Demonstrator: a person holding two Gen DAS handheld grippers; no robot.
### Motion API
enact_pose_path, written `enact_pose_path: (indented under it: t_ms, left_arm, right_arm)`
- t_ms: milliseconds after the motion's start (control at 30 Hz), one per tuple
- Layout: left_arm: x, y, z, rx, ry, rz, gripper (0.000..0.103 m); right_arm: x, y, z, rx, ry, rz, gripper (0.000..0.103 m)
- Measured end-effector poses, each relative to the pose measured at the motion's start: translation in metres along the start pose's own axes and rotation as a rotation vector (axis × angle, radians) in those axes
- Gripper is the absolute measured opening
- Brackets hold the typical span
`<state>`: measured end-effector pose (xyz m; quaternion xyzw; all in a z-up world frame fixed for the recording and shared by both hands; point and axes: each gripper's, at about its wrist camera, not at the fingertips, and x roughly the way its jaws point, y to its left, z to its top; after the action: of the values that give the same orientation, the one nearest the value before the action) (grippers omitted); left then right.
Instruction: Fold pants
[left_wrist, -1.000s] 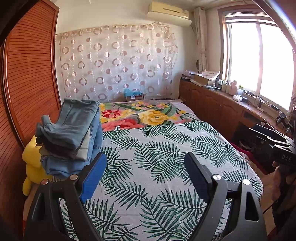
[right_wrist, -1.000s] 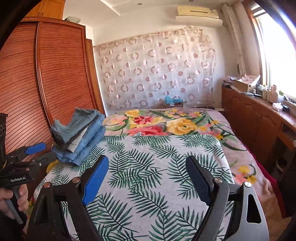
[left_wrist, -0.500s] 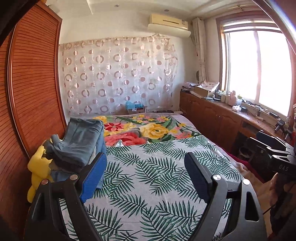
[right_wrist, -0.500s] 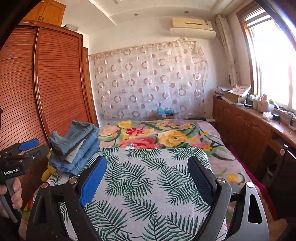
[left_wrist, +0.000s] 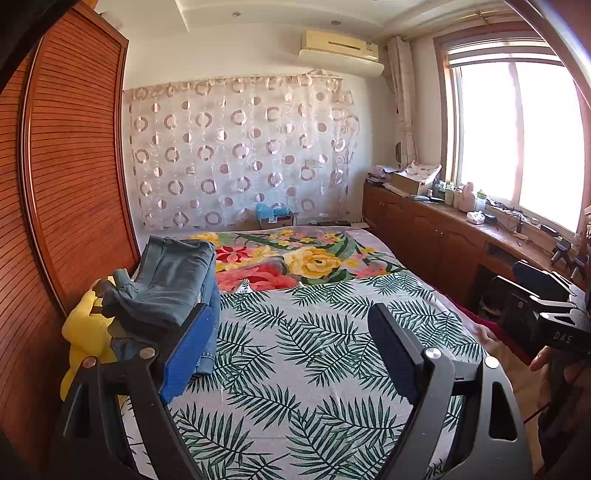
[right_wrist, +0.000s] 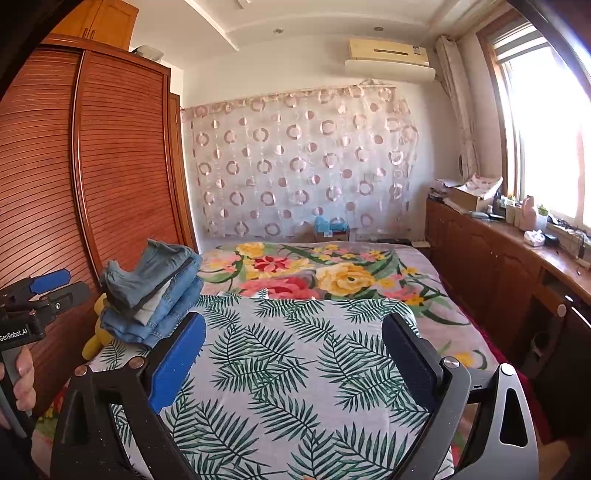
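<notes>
Gaping wide above the bed (left_wrist: 332, 369), both jaws empty

Daylight pours in from the window (left_wrist: 517, 147) on the right side of the room and lights both views brightly. The panes are blown out to white, with no detail behind the glass, and in the right wrist view the glare spreads over the window frame (right_wrist: 546, 122). The bedspread (left_wrist: 314, 332) is evenly lit and its leaf print is sharp. The louvred wardrobe (right_wrist: 74, 184) on the left sits in softer light, its slats still clear. Fisheye distortion bows the wardrobe and the window frame strongly toward the edges, and the corners fall to black. Both views show little motion blur. The near tongs (left_wrist: 291, 354) read dark against the bright bed, and their undersides are in shadow.
</notes>
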<state>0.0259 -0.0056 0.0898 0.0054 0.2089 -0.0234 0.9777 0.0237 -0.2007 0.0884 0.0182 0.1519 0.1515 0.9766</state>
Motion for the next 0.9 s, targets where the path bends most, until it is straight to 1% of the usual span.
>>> enact_pose_path:
  t_ms: [900]
  left_arm:
    - [0.002, -0.0005, -0.008, 0.003, 0.009, 0.004, 0.086]
  right_arm:
    - [0.0035, 0.0002, -0.0001, -0.007, 0.002, -0.001, 0.099]
